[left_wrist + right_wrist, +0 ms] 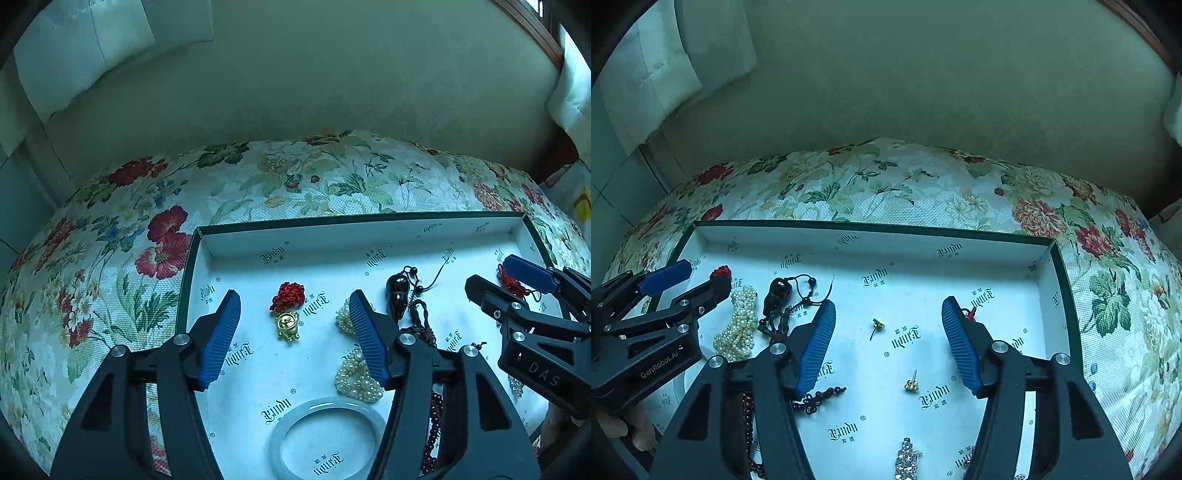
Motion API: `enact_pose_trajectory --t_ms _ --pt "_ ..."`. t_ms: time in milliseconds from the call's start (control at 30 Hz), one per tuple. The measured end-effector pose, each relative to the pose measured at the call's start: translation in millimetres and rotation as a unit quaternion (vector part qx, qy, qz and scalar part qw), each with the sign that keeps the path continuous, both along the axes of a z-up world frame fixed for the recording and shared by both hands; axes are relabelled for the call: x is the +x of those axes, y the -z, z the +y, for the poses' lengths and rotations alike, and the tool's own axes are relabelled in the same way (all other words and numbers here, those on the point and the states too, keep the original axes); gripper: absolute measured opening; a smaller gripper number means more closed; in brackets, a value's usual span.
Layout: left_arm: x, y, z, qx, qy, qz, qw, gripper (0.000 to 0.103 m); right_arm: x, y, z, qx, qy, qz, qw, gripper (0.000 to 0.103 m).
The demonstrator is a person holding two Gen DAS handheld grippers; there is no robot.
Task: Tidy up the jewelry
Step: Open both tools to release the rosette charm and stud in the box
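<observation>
Left tongs point(295, 332): spread wide, nothing held, poised above gold charm point(287, 325).
Right tongs point(888, 343): spread wide, nothing held, framing earrings point(911, 384).
Jewelry: kept inside box point(369, 218).

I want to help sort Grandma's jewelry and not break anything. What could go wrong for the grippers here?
1. The two gold earrings between the open right gripper are tiny and thin; they might slip out or get flicked away.
2. The pearl strand lies beside the black cord pendant; lifting one may drag the other.
3. The left gripper hovers over the gold charm, whose red knot could snag.
</observation>
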State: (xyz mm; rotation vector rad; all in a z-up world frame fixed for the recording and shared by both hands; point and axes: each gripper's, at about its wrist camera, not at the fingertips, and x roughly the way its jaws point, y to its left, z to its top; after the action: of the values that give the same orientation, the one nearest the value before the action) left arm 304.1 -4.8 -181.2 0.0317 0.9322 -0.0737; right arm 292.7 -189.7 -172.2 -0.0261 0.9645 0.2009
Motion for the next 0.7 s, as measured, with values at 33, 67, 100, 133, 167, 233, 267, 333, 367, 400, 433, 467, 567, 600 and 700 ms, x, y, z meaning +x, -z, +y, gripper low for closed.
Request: enact_pose_trajectory --t_ms 33,67,100,133,167,233,267,333,367,400,433,467,567,600,700 --pt "-1 -1 0 0.0 0.0 -0.001 1.0 0.062 -1 0 -1 0.0 0.002 -0.002 1.0 0.06" --pt "-2 -3 0 0.0 0.0 -0.002 1.0 0.065 -2 -2 -1 0.0 0.005 -0.004 1.0 0.06" --pt "-4 -5 -1 0.0 -0.001 -0.005 1.0 0.066 -4 -3 -2 0.001 0.008 -0.005 1.0 0.06" --pt "-7 -8 -1 -0.001 0.0 -0.007 1.0 0.066 -5 -5 -3 0.002 0.01 -0.007 1.0 0.06" --pt "-9 -10 -1 -0.001 0.001 -0.009 1.0 0.067 -8 -7 -4 0.003 0.011 -0.009 1.0 0.06" --pt "-16 -17 -2 -0.002 0.001 -0.015 0.9999 0.07 -15 -12 -5 0.0 0.014 -0.016 1.0 0.06" --pt "-20 -19 -2 -0.004 0.001 -0.017 0.9998 0.071 -20 -16 -5 0.001 0.015 -0.02 1.0 0.06" --pt "-29 -25 -2 -0.007 0.002 -0.021 0.9997 0.072 -29 -23 -7 0.004 0.019 -0.026 0.999 0.06" --pt "-35 -28 -3 -0.009 0.002 -0.023 0.9997 0.072 -34 -26 -8 0.004 0.021 -0.029 0.999 0.06" --pt "-41 -30 -3 -0.01 0.003 -0.023 0.9997 0.073 -40 -29 -9 0.004 0.022 -0.032 0.999 0.06" --pt "-46 -33 -4 -0.011 0.004 -0.024 0.9996 0.073 -45 -32 -9 0.004 0.023 -0.035 0.999 0.06" --pt "-52 -36 -5 -0.01 0.005 -0.026 0.9996 0.073 -50 -35 -10 0.002 0.024 -0.037 0.999 0.06" --pt "-73 -48 -7 -0.005 0.007 -0.038 0.9992 0.073 -67 -44 -12 -0.005 0.026 -0.045 0.999 0.06" --pt "-80 -53 -8 -0.004 0.008 -0.042 0.9991 0.073 -72 -48 -13 -0.005 0.027 -0.046 0.999 0.06" --pt "-102 -65 -8 -0.006 0.009 -0.052 0.9986 0.074 -90 -58 -14 -0.001 0.029 -0.052 0.998 0.06"
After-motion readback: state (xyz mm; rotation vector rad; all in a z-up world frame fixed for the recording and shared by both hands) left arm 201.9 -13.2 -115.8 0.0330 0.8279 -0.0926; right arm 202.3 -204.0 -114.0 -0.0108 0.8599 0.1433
